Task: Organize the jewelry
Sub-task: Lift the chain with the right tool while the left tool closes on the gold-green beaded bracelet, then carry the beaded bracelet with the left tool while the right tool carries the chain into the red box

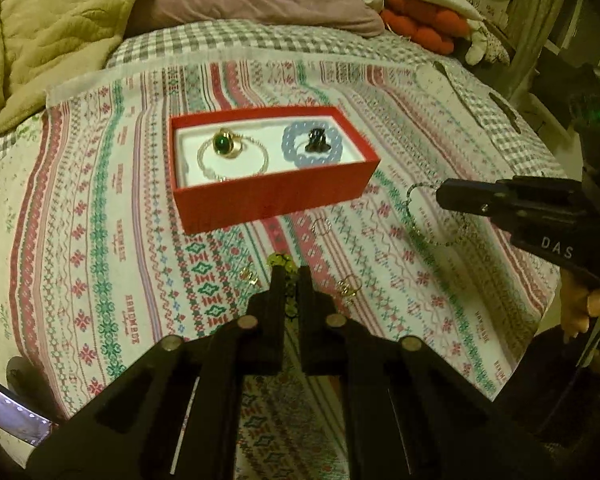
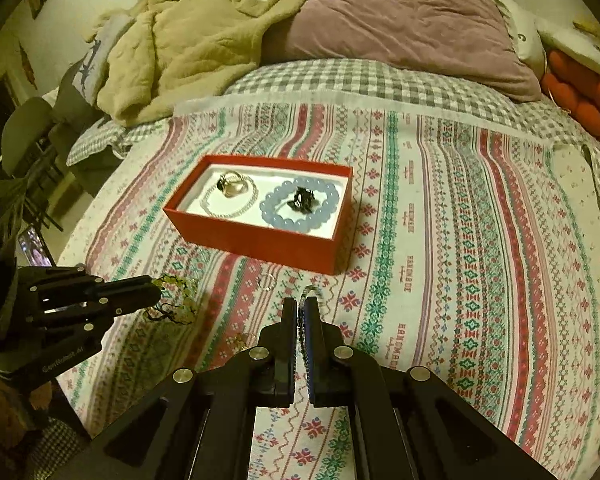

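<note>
Right wrist view — both tongs pinch bracelets: left tongs [image 2: 156,292] green bracelet [image 2: 178,300], right tongs [image 2: 299,308] beaded chain [image 2: 312,292].

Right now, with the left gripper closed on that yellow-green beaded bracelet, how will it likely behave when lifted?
The yellow-green beaded bracelet lies in a loose, uneven loop on the patterned cloth, so it will probably droop from the left gripper. Small beads suggest it is light. Pinched at one point, it may swing.

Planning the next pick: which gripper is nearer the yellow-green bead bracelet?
Left. The left gripper is at the yellow-green bead bracelet, apparently gripping it; the right gripper is off to its right, closed on a silver chain bracelet.
</note>
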`<state>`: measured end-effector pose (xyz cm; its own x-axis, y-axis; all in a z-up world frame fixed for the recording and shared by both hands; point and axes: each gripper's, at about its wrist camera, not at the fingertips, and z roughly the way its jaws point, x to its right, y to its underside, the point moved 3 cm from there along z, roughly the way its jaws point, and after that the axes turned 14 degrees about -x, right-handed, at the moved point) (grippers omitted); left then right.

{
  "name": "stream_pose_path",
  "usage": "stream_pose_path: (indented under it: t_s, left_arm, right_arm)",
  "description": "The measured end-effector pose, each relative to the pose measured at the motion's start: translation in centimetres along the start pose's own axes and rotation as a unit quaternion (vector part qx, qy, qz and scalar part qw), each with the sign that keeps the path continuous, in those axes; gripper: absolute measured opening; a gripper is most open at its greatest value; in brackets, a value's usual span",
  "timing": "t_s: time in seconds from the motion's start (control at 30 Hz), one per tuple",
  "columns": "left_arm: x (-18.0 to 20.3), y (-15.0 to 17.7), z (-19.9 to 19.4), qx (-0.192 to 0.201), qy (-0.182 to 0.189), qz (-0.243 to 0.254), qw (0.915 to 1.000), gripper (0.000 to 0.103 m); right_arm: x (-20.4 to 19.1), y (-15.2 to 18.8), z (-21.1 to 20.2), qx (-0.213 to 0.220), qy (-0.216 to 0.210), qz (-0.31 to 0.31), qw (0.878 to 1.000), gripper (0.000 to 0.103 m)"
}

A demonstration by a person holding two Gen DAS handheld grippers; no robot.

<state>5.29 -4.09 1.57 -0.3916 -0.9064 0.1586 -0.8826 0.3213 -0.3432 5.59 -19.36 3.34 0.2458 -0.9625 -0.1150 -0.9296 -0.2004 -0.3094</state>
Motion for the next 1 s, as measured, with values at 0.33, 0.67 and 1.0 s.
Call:
stream_pose_path:
  t_s: [0.33,0.67,1.0]
  left_arm:
    - [0.3,-1.9,-1.8,0.033,0.013,-0.017,0.9992,0.006]
    - [-0.8,-4.2,-2.2,0.034,0.014,-0.033,0.9988,0.006]
    - [-1.8,-8.8,-2.0,0.056,0.052,-0.042,0.9962,0.006]
  right_arm:
    - [0.0,-1.7,-1.2,0.023,-0.013,0.013,1.000,0.003]
    - [0.2,-4.1,-1.3,0.036,-0.040,0.032,0.998,0.003]
    - [1.2,-6.2,-0.7,0.045,-0.053,0.056,0.996,0.003]
